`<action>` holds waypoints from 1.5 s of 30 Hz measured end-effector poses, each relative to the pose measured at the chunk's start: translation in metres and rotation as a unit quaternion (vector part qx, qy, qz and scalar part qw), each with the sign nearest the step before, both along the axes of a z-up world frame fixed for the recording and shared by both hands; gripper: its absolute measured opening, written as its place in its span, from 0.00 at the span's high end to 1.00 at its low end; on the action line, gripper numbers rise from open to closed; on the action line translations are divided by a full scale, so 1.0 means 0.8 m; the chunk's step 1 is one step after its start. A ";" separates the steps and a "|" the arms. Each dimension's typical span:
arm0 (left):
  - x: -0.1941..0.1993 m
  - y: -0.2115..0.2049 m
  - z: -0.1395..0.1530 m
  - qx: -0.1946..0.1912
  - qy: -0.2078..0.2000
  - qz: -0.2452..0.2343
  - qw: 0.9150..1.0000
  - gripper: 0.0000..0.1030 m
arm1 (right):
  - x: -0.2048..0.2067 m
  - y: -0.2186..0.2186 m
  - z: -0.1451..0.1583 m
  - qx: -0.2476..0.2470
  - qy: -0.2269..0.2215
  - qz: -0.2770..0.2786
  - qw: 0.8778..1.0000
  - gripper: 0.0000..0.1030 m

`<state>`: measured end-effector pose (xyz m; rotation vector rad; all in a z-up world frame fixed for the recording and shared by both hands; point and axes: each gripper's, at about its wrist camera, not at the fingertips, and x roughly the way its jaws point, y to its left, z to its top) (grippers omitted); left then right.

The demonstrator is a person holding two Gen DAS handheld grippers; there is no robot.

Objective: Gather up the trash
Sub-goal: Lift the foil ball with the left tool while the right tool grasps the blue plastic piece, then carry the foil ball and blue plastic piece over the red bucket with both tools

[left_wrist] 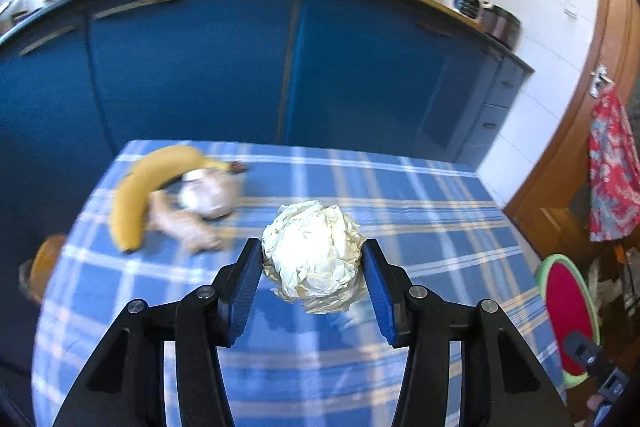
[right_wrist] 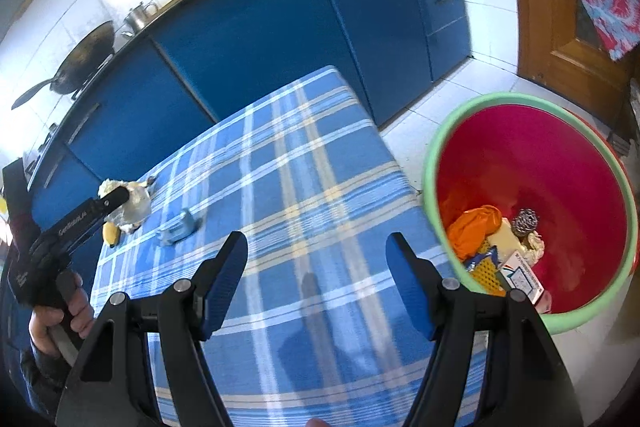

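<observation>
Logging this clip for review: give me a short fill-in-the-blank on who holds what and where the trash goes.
The left hand-held gripper is shut on a crumpled ball of ____.
The right hand-held gripper holds ____ between its fingers.
The bin with the green rim is ____ inside.
The banana lies on the ____ tablecloth.

Missing words: paper; nothing; red; checked

Plaid-clothed table (left_wrist: 420, 227); banana (left_wrist: 148, 187), ginger (left_wrist: 188, 223)
</observation>
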<state>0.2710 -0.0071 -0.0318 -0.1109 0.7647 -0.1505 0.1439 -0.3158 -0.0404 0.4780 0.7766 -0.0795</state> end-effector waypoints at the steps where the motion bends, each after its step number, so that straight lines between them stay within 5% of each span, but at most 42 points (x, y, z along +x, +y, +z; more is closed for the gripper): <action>1: -0.004 0.006 -0.003 0.001 0.002 0.005 1.000 0.49 | 0.002 0.005 0.001 0.000 -0.002 0.004 1.000 0.29; 18: -0.034 0.076 -0.035 0.005 0.012 0.077 0.997 0.49 | 0.080 0.126 -0.014 -0.016 0.008 0.100 0.995 0.38; 37: -0.034 0.091 -0.047 -0.014 0.016 0.085 0.996 0.49 | 0.156 0.180 -0.050 -0.040 0.024 0.131 0.990 0.61; 45: -0.035 0.089 -0.047 -0.013 0.016 0.081 0.996 0.49 | 0.159 0.184 -0.055 -0.054 0.013 0.128 0.990 0.82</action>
